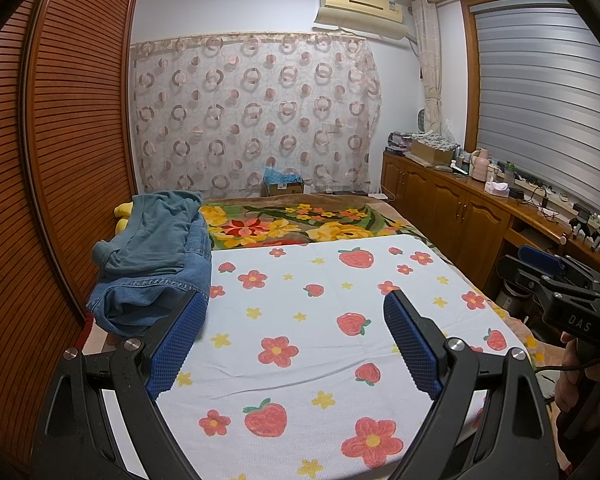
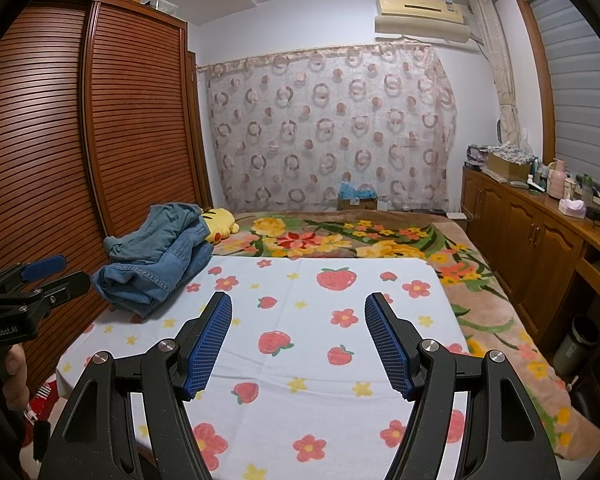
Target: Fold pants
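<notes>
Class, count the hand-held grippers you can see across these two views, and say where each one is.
2. The left hand-held gripper hangs open over the strawberry sheet, near the jeans; the right hand-held gripper hangs open beside it over the same sheet.

Even, soft indoor light from overhead, no glare. Faint shadows only. Both views sharp at centre; heavy fisheye bend toward rims, wardrobe (image 1: 72, 140) bowing at 9 o'clock. Black vignette in corners, slight softness and grain at edges.

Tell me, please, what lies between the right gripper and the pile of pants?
Only bare strawberry-print sheet lies between the right gripper and the pants; the right wrist view shows this.
</notes>
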Available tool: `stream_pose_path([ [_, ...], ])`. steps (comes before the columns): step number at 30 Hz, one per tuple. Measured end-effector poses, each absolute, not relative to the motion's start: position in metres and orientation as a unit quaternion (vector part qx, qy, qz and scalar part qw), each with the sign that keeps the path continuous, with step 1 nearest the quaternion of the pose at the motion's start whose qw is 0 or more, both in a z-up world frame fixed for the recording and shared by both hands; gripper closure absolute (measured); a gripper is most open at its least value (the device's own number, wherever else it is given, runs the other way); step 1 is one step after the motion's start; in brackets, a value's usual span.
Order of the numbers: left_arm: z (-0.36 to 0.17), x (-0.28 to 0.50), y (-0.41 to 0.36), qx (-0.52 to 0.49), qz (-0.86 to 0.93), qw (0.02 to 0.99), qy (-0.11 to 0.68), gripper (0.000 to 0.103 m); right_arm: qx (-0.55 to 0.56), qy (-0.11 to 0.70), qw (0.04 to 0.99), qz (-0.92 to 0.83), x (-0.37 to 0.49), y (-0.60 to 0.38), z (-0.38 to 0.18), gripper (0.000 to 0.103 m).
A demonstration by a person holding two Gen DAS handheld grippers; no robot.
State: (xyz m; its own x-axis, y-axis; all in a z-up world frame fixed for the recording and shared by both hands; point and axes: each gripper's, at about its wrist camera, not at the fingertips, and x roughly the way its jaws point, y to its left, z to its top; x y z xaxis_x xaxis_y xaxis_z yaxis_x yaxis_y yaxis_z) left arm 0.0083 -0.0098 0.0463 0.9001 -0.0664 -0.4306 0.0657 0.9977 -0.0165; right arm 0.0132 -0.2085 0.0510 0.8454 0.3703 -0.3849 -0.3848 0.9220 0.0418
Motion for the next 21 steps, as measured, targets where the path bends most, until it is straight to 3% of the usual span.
stream_pose_path([
  [21,0.0460,0.0086,-0.0084,-0.001,-0.034,0.975,0.221,0.012,-0.017,0.197,0.960,0.197,0.0122,-0.2080,0.0495,0.032],
])
